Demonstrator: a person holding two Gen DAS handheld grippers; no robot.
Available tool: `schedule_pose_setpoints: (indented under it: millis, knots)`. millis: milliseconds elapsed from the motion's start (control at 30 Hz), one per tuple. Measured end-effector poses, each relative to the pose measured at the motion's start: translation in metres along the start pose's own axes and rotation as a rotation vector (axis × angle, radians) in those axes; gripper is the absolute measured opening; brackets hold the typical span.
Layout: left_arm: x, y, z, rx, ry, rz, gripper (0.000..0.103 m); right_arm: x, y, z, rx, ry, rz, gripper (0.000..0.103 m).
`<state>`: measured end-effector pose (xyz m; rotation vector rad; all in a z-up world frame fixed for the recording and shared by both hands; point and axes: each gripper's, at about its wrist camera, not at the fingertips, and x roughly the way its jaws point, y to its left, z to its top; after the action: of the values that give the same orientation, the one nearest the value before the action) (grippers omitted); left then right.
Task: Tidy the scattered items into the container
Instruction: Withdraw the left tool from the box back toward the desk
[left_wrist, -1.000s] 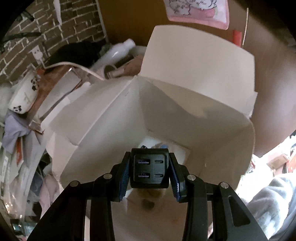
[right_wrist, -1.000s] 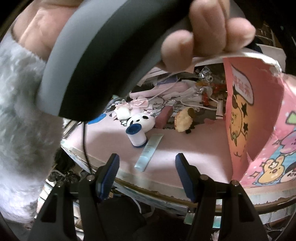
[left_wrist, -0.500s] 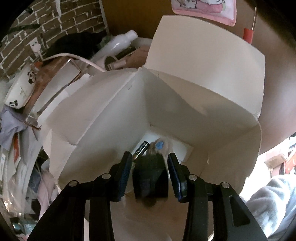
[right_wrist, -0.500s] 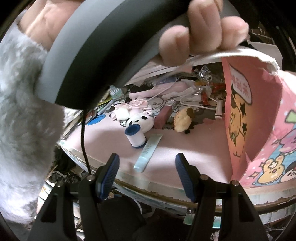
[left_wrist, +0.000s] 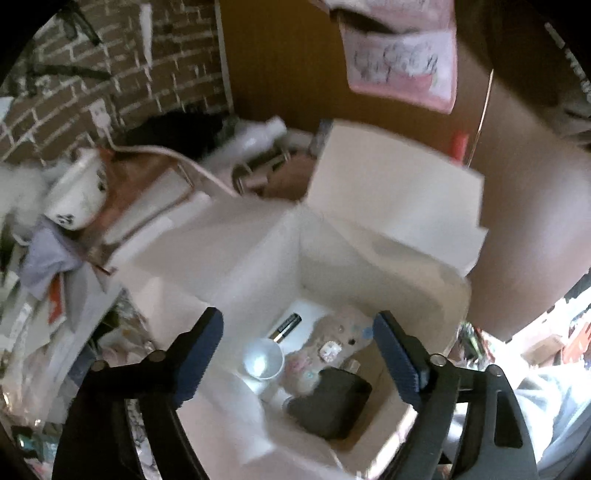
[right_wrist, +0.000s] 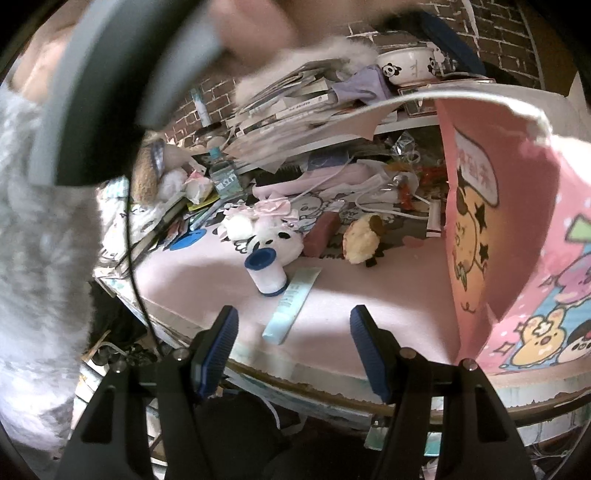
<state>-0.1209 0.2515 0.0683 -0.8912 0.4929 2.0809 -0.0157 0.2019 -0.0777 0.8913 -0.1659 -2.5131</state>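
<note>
A white cardboard box (left_wrist: 369, 229) is filling the centre of the left wrist view, flaps standing open, as a tidy-up is under way. The left gripper (left_wrist: 297, 347) is hovering above its mouth at lower centre with jaws spread wide and nothing between them, looking steeply down into the box. On the box floor, at lower right of centre, a black charger block (left_wrist: 332, 402) is lying beside a small clear cup (left_wrist: 263, 362), with a battery (left_wrist: 285, 326) just above the cup. By the look of it, one drop-off is complete and the step now in hand is the turn to the next item.

In the right wrist view the box's pink cartoon-printed outside (right_wrist: 517, 229) is taking up the right of the frame, standing on a pink table mat (right_wrist: 388, 295). A gloved-looking hand in a fuzzy grey sleeve (right_wrist: 44, 258) is looming blurred across the upper left. The right gripper (right_wrist: 293, 349) is waiting level at the mat's near edge, bottom centre, jaws wide and empty. Just beyond its tips a pale blue tube (right_wrist: 293, 304) is lying flat, touching or nearly touching a white spool with blue caps (right_wrist: 266, 271) standing at centre. The next move is likely calling for a short forward reach and a pinch across the tube's narrow width.
</note>
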Motion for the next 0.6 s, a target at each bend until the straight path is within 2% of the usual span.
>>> schedule_pose_setpoints:
  millis: [133,233,367,600]
  knots:
    - [-0.041,0.011,-0.005,-0.046,-0.119,0.019,0.095,0.008,0.002,-0.003,-0.009,0.006,-0.008,0.06]
    - [-0.071,0.021,-0.016,-0.085,-0.196,0.055,0.096,0.017,0.005,-0.004,-0.017,0.009,-0.013,0.06]
    - [-0.104,0.036,-0.038,-0.14,-0.28,0.153,0.098,0.021,0.01,-0.006,-0.031,0.004,-0.032,0.06]
    - [-0.147,0.052,-0.103,-0.251,-0.361,0.357,0.099,0.03,0.014,-0.012,-0.045,-0.025,-0.081,0.06]
